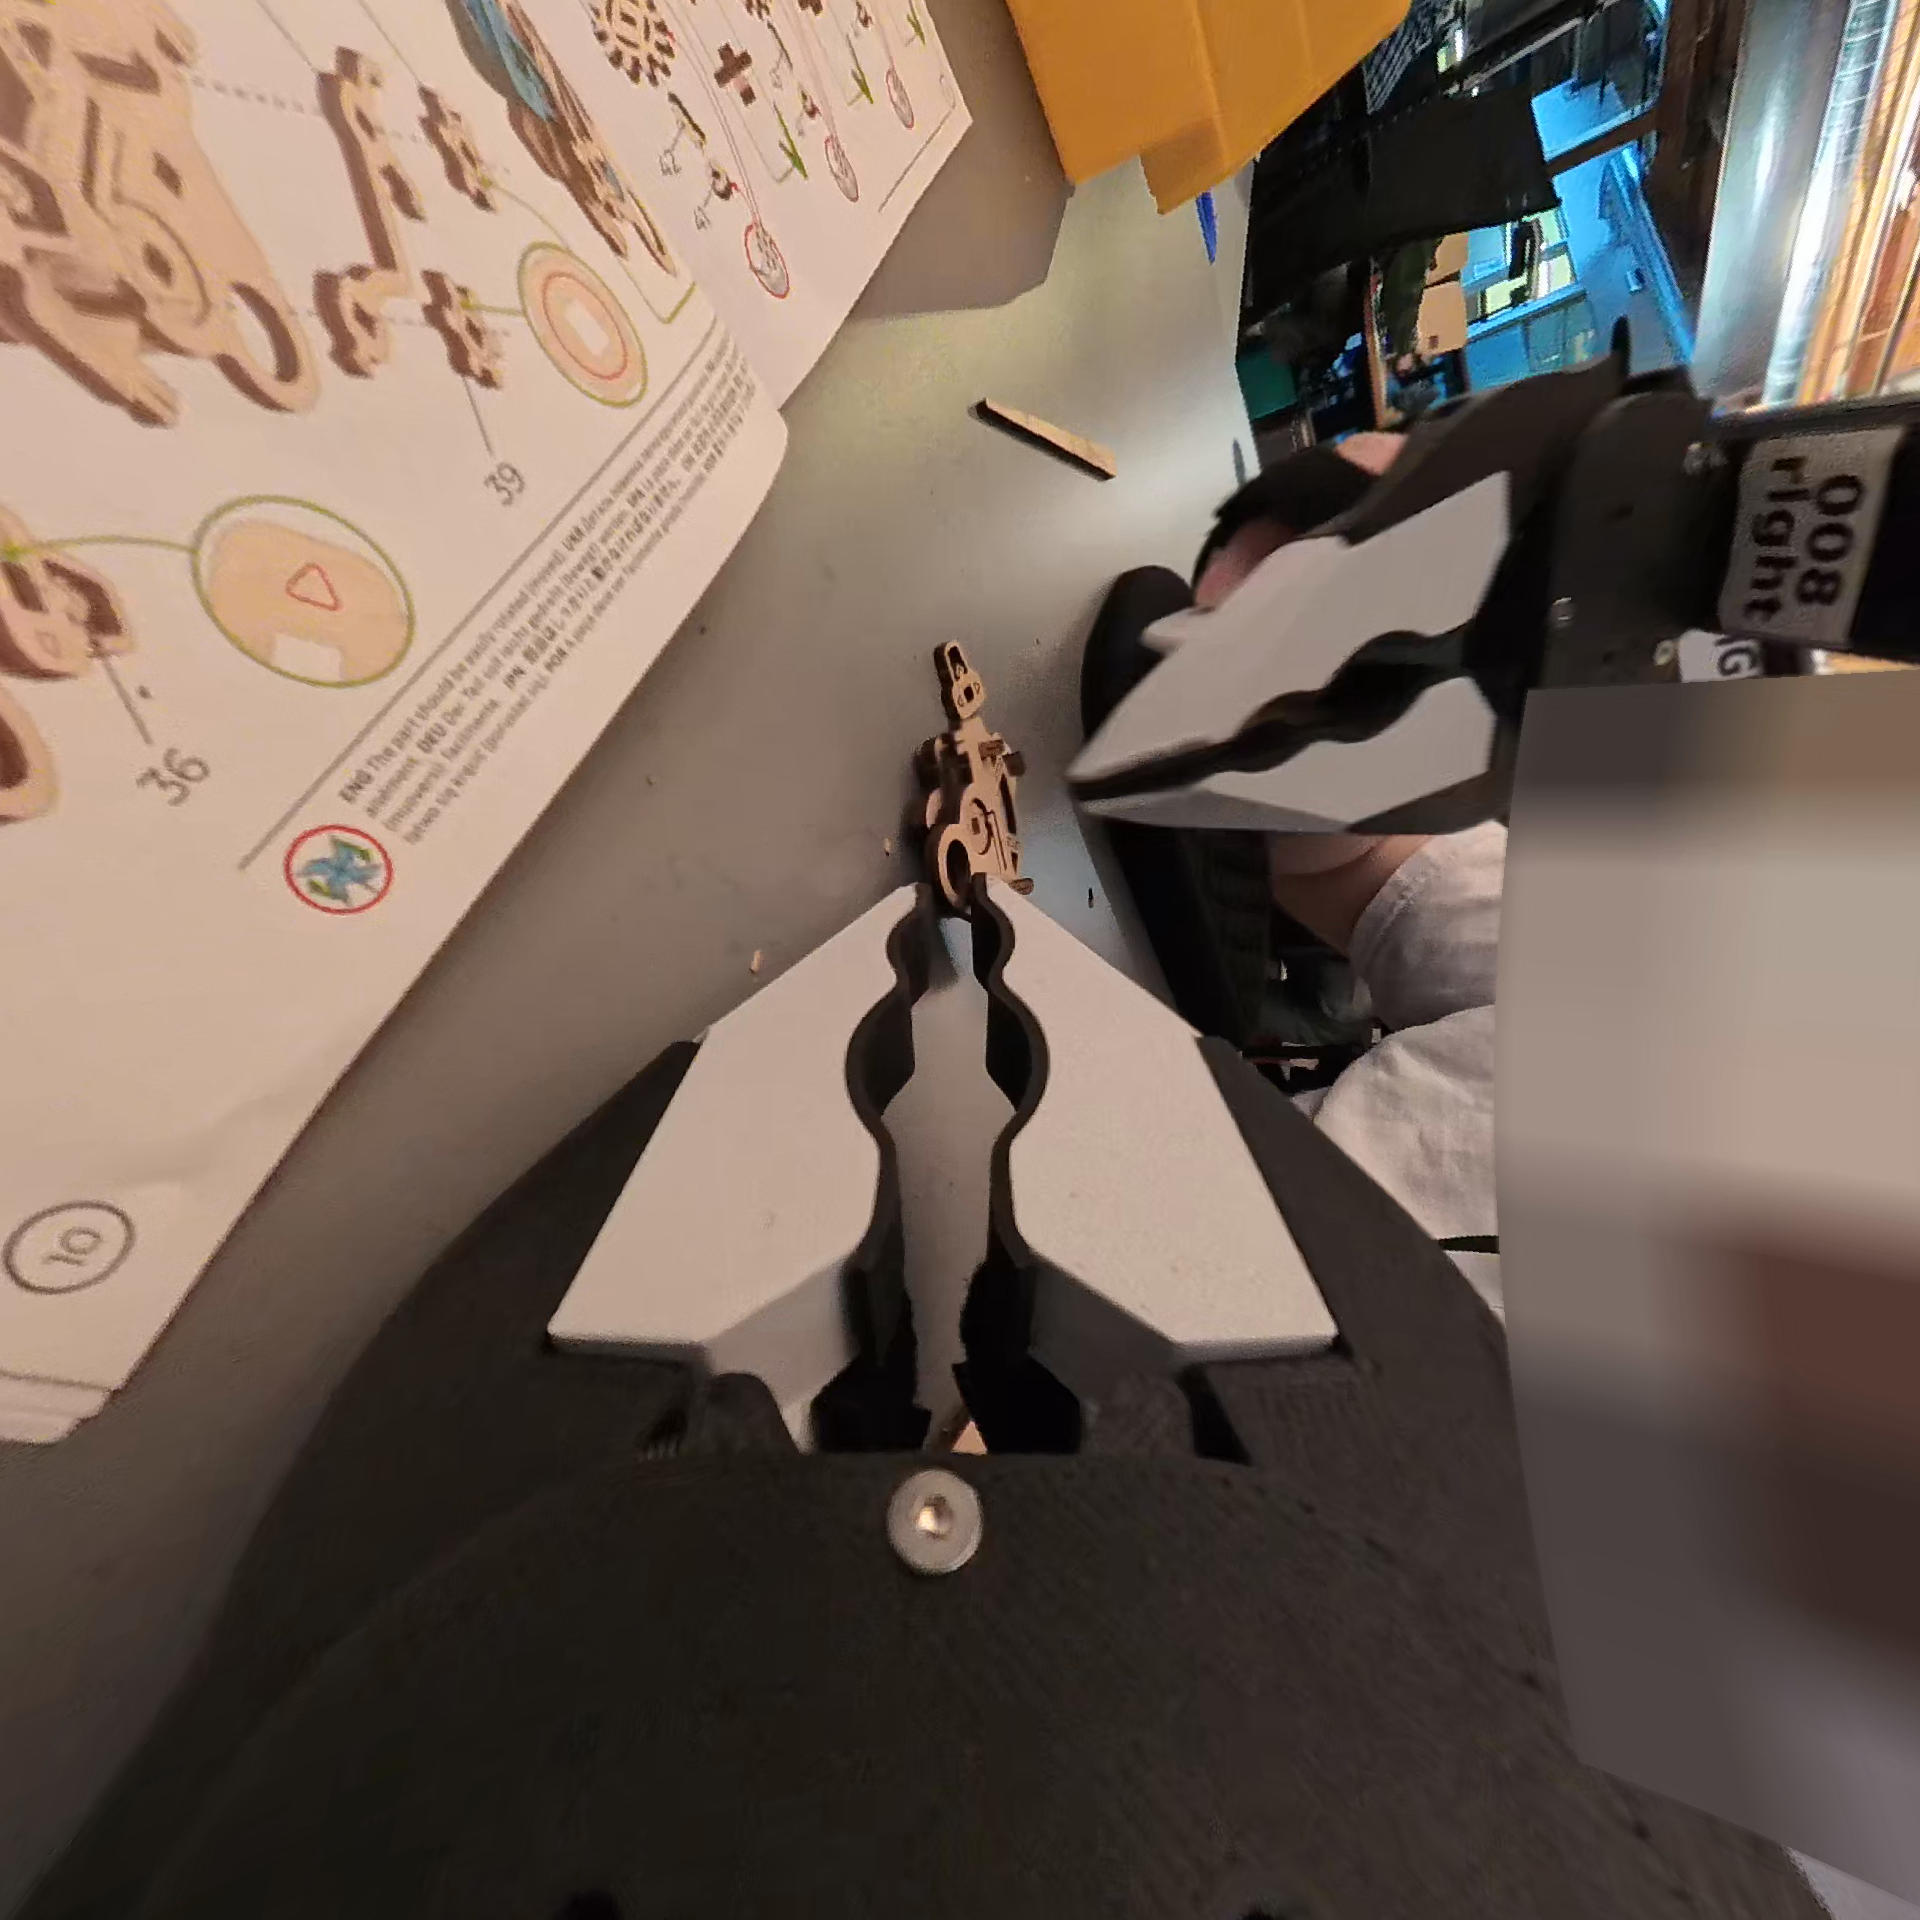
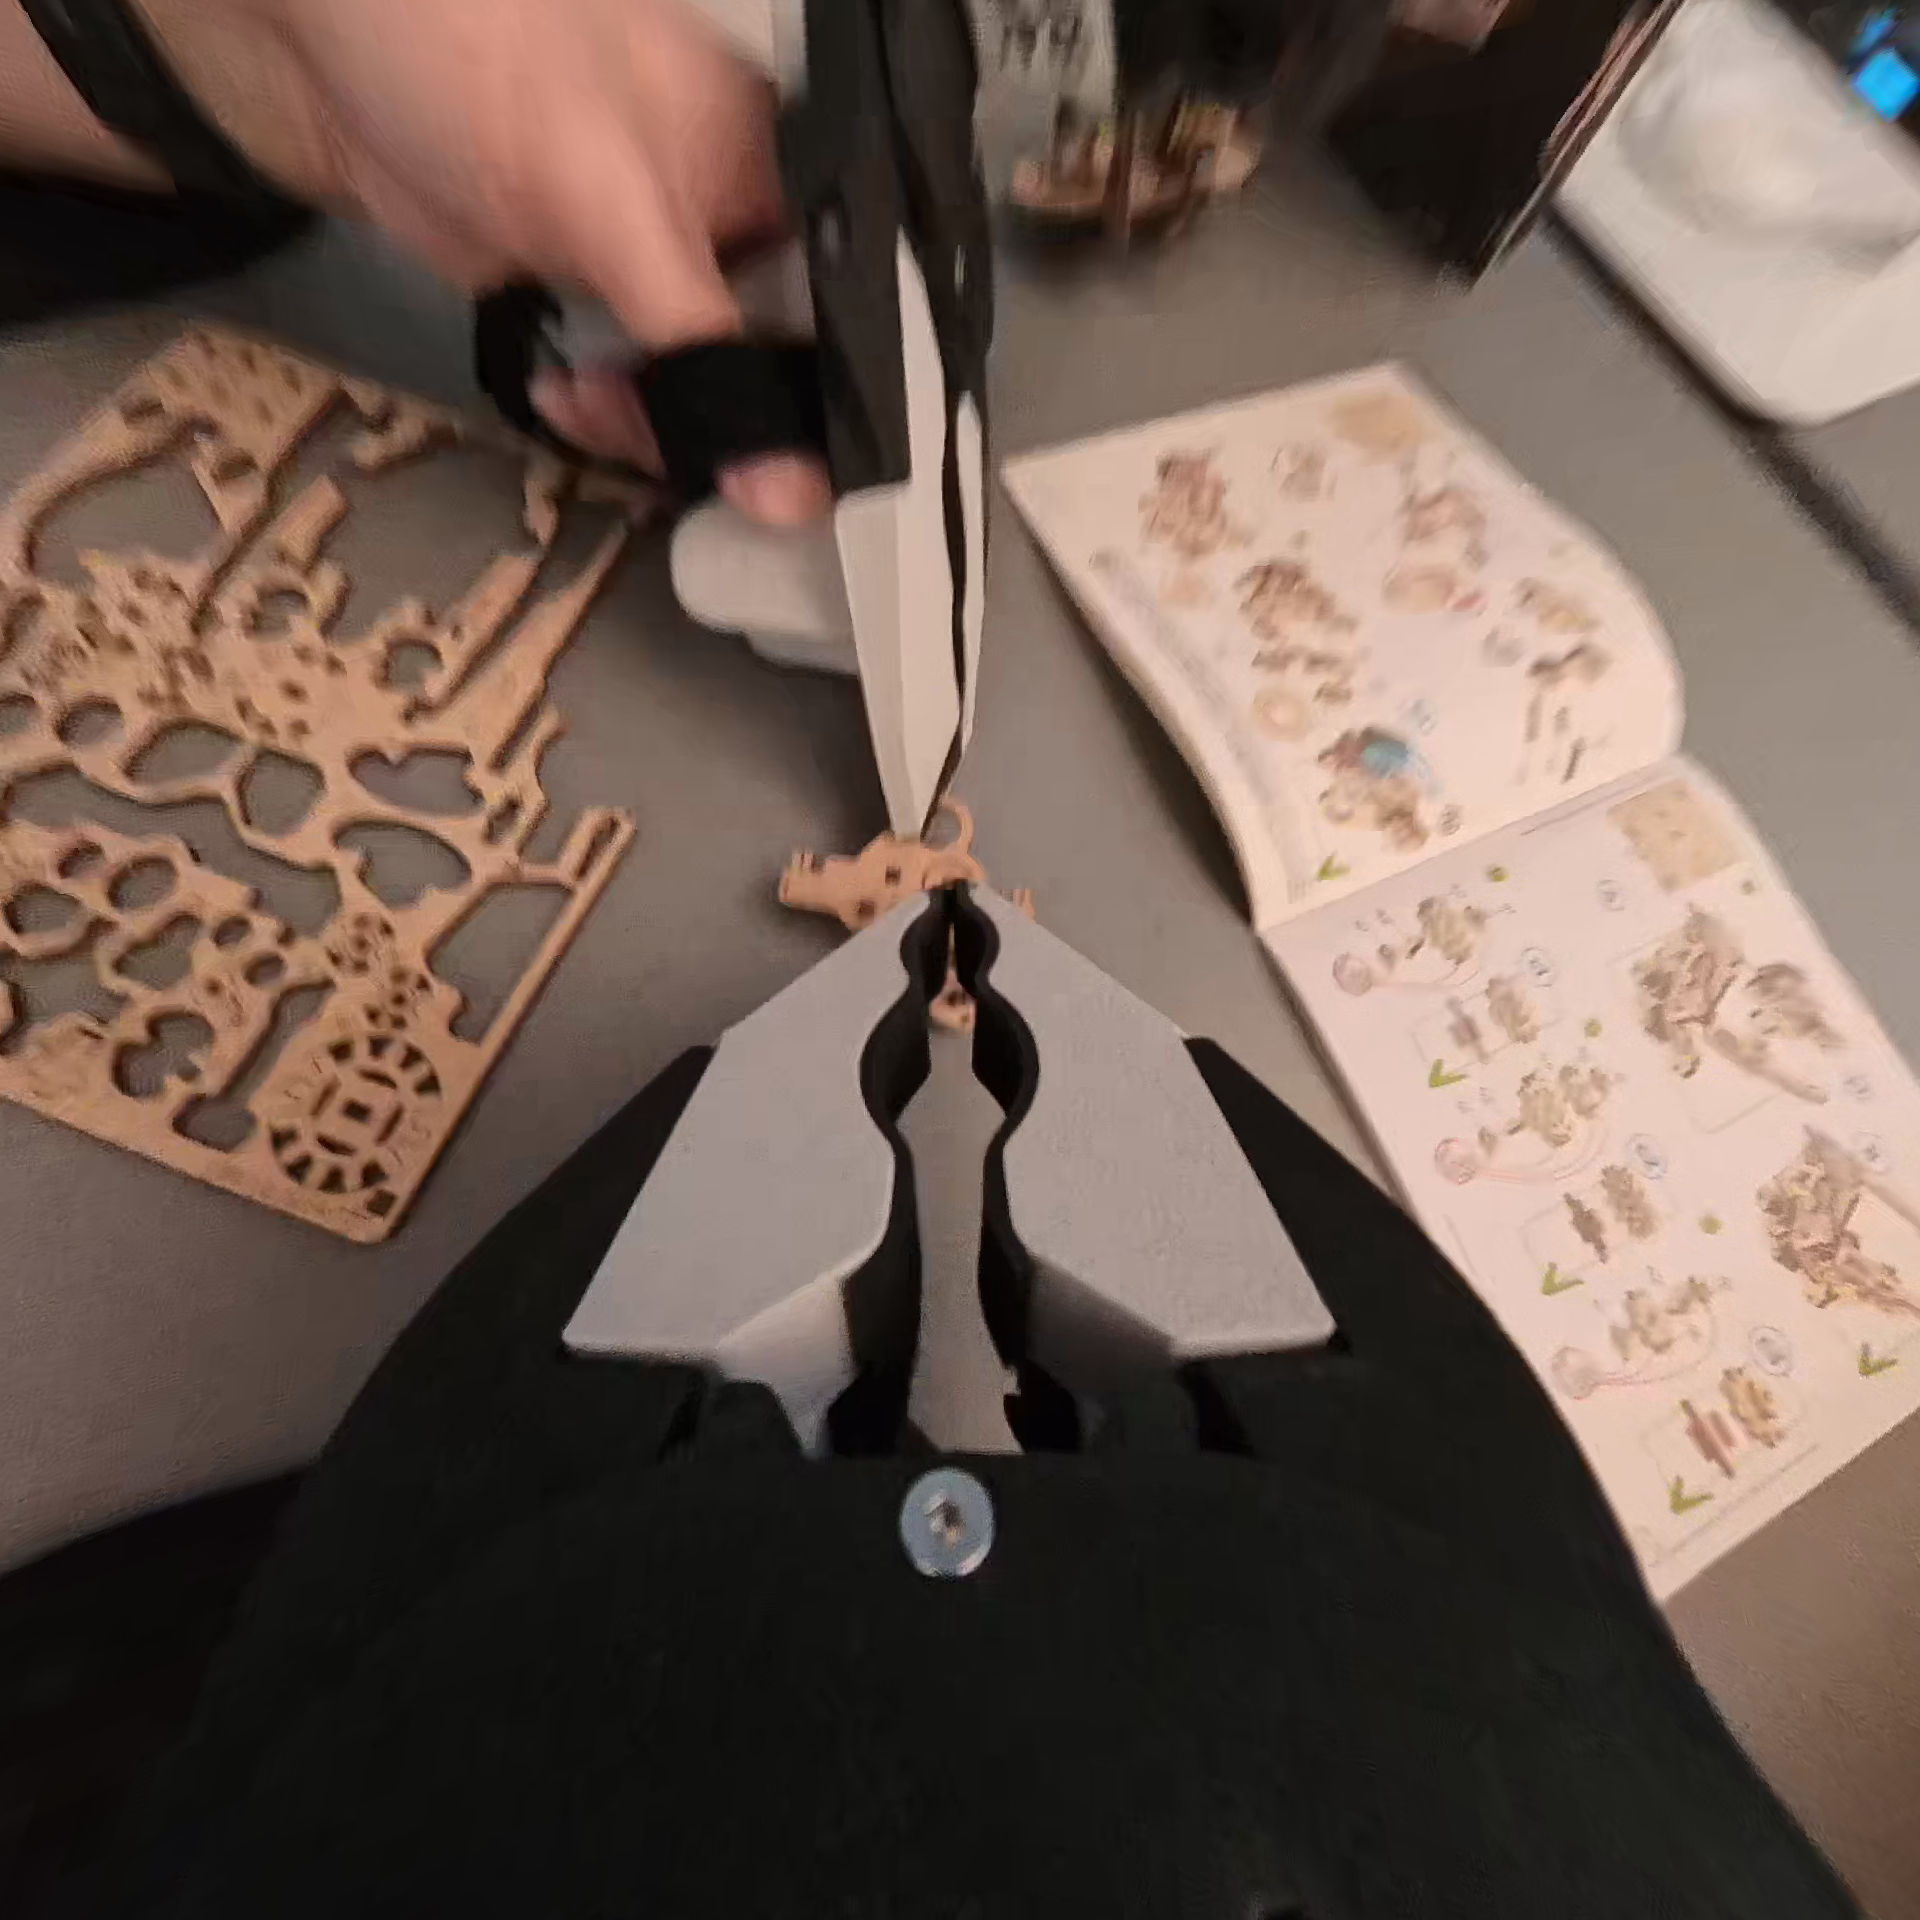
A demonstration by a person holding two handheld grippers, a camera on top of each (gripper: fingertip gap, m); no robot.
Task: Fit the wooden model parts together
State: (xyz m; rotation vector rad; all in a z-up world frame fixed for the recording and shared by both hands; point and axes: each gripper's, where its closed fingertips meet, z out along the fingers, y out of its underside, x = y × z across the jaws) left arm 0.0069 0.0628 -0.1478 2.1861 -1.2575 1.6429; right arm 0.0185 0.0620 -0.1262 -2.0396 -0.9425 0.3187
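My left gripper (image 1: 961, 902) is shut on the lower end of a small wooden sub-assembly (image 1: 971, 800) and holds it upright above the grey table. In the right wrist view it (image 2: 935, 810) comes in from the top with the sub-assembly (image 2: 873, 878) lying crosswise at its tips. My right gripper (image 2: 951, 904) has its jaws shut right against that sub-assembly. A small wooden part (image 2: 951, 1006) shows in the gap just behind its tips. In the left wrist view the right gripper (image 1: 1081, 779) sits just right of the sub-assembly, tips almost touching its side pegs.
An open instruction booklet (image 1: 364, 520) lies left of the left gripper and also shows in the right wrist view (image 2: 1455, 935). A punched-out wooden sheet (image 2: 239, 790) lies at left. A loose wooden strip (image 1: 1044, 436), a yellow bin (image 1: 1195, 73) and a person's hand (image 2: 520, 156) are farther off. Left and right tips are no more than a few centimetres apart.
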